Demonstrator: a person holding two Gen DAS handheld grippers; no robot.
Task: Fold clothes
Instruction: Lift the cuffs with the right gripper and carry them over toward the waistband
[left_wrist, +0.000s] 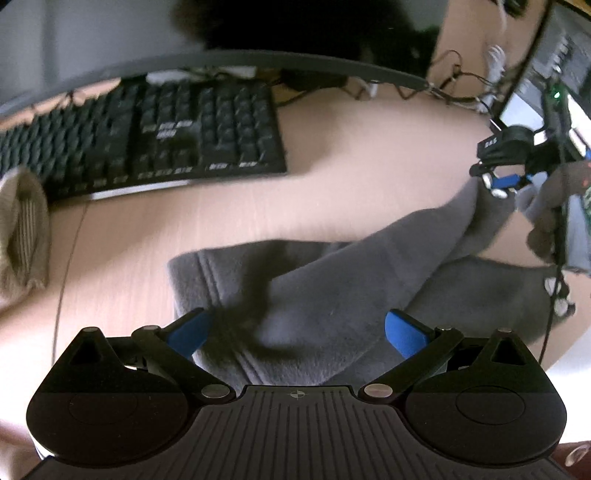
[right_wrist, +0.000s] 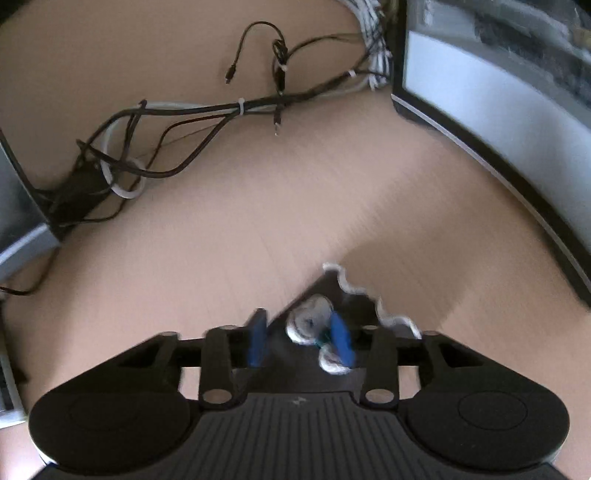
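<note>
Grey fleece garment lies on the desk; my right gripper pinches its far corner, lifted for folding, while my left gripper hovers spread wide above the near hem, holding nothing.

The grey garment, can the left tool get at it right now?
Probably yes: the left tool hangs open directly over the grey garment, with nothing between them; the right tool grips its far end.

Each claw has blue finger pads, black linkage arms with silver pivot screws, and a ribbed black body.
</note>
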